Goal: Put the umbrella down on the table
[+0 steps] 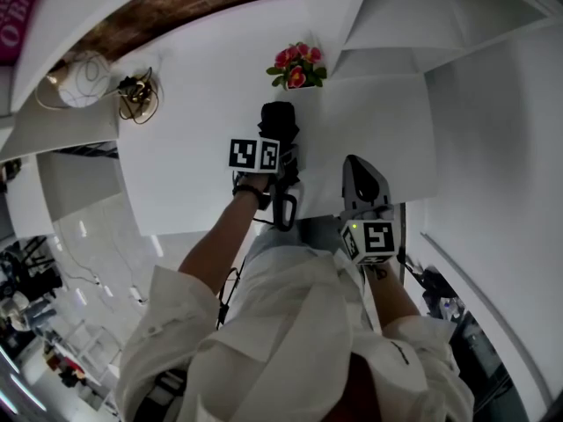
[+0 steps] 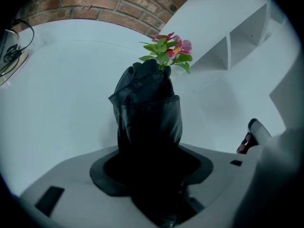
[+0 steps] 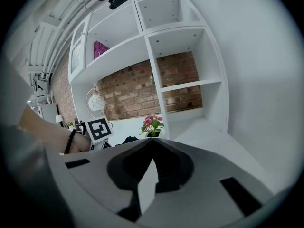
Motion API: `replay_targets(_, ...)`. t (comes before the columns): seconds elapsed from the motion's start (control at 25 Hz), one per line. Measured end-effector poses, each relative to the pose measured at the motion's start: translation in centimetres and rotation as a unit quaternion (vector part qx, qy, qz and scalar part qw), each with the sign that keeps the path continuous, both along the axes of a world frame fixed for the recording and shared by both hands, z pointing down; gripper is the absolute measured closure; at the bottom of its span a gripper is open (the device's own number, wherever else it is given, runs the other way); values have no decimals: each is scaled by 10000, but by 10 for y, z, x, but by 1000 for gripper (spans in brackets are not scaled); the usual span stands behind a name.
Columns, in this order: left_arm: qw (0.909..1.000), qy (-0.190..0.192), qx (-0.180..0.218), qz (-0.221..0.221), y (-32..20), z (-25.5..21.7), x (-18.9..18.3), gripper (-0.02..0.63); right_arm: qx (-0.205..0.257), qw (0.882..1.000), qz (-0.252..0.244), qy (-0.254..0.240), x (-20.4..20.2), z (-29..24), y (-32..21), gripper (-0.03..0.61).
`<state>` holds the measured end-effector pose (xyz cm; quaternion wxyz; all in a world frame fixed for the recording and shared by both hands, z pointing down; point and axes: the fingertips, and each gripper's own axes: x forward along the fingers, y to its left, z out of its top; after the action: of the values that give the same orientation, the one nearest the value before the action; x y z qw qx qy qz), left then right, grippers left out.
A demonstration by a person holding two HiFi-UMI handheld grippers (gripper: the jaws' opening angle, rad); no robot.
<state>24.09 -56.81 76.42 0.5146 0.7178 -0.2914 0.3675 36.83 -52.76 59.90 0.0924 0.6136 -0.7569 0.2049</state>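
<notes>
A folded black umbrella (image 1: 280, 121) in its sleeve sticks out of my left gripper (image 1: 281, 137), which is shut on it over the white table (image 1: 193, 104). In the left gripper view the umbrella (image 2: 148, 113) fills the space between the jaws of the left gripper (image 2: 149, 160) and points toward the flowers (image 2: 167, 51). Whether it touches the table (image 2: 57, 80) I cannot tell. Its wrist strap (image 1: 286, 209) hangs by the hand. My right gripper (image 1: 356, 170) hovers at the table's near edge, to the right, shut and holding nothing. In its own view the right gripper (image 3: 152, 144) shows its jaws meeting at the tips.
A small pot of pink flowers (image 1: 297, 64) stands just beyond the umbrella. Cables (image 1: 136, 95) and a round white lamp (image 1: 84, 79) lie at the table's far left. White shelving (image 1: 422, 25) borders the right side. A brick wall (image 2: 109, 4) runs behind.
</notes>
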Motion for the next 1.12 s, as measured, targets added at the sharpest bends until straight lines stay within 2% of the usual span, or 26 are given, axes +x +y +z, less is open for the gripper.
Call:
replay_targets(0.64,9996,-267,86,-87,-4,6,3,301,23,10000,16,58,-5,-5,9,560)
replay_targets(0.92,9994,-185,234,-170,-5,-4,-2,298,85,9999,46,119,-5,-14,15,560)
replay_targets(1.12,9985,-38,481,-261,-10,-25,-9,298,197,9996,75,163,-4,-26,15,560)
